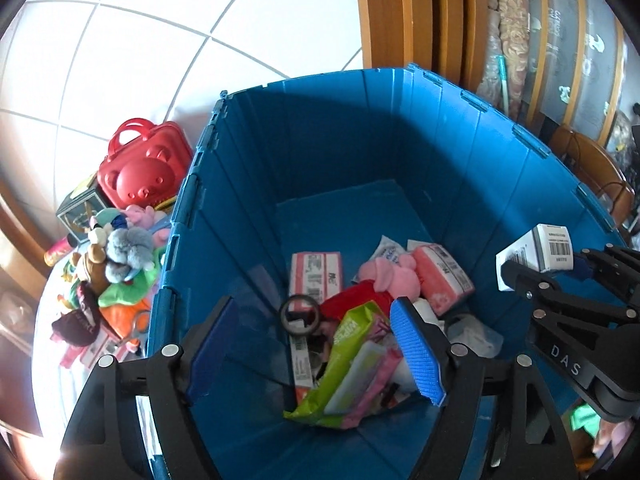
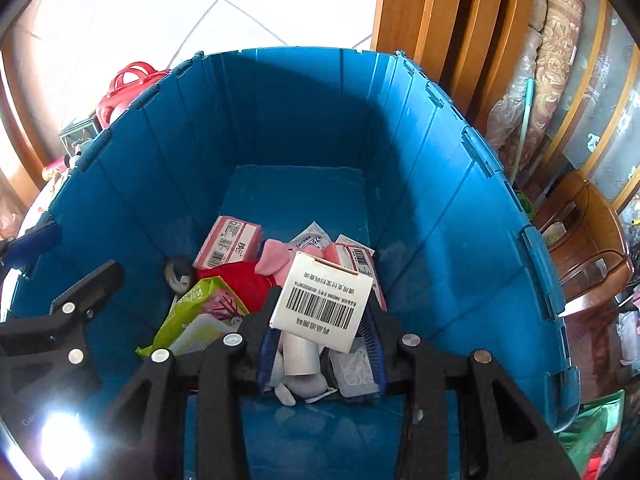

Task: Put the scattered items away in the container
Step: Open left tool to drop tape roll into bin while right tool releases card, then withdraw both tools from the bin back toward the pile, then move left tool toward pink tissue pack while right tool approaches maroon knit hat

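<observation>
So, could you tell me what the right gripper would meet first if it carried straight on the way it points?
Probably the pile in the blue bin: the right gripper, shut on the white barcoded box, points down at the pink plush and pink packets. Depth is unclear.

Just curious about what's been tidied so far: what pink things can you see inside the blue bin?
Pink-and-white rectangular packets: 2
Pink plush pig toy: 1
Total: 3 pink things in the blue plastic bin
</observation>
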`<state>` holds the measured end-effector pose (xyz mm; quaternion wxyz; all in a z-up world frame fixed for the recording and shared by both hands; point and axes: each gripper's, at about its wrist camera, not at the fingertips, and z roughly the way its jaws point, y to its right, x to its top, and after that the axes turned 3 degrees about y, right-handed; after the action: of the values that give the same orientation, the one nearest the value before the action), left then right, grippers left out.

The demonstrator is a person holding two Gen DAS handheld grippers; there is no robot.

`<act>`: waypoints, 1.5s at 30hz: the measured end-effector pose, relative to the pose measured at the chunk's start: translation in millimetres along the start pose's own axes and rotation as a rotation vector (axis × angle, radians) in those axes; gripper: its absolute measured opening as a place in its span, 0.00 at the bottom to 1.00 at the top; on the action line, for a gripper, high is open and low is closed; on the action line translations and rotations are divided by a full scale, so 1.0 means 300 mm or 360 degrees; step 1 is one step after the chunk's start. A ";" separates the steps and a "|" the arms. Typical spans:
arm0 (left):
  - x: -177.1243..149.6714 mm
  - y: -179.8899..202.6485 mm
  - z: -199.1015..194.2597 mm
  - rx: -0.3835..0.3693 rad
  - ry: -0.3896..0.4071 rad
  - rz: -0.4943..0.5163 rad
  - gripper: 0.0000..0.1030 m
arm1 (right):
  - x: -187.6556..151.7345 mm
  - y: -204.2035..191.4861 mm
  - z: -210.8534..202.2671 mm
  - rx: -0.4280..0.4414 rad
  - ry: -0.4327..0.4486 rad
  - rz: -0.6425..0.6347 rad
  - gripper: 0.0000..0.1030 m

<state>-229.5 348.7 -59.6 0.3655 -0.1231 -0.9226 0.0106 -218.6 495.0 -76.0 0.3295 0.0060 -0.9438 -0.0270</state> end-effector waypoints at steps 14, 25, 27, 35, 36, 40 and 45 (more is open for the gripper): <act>-0.009 -0.075 -0.044 0.0035 0.0043 -0.0052 0.78 | 0.018 -0.033 -0.031 -0.0006 0.0046 -0.0004 0.84; -0.029 -0.254 -0.120 0.0094 0.0147 -0.0185 0.81 | 0.055 -0.151 -0.084 0.0046 0.0149 -0.0027 0.99; -0.046 -0.305 -0.130 0.0105 0.0154 -0.0218 0.81 | 0.066 -0.192 -0.106 0.0069 0.0182 -0.0039 0.99; -0.163 -0.603 -0.155 0.0209 0.0144 -0.0386 0.81 | 0.117 -0.455 -0.223 0.0239 0.0390 -0.0098 1.00; -0.184 -0.648 -0.158 0.0227 0.0141 -0.0404 0.81 | 0.123 -0.503 -0.236 0.0267 0.0416 -0.0110 1.00; -0.282 -0.852 -0.158 0.0304 0.0098 -0.0484 0.81 | 0.140 -0.725 -0.273 0.0388 0.0488 -0.0183 1.00; -0.427 -1.131 -0.139 0.0405 0.0014 -0.0561 0.81 | 0.138 -1.047 -0.229 0.0511 0.0456 -0.0281 1.00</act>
<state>-185.7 -13.3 -77.8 0.3782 0.0872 -0.9195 0.0624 -210.3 177.0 -13.9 0.4512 0.1445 -0.8754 0.0958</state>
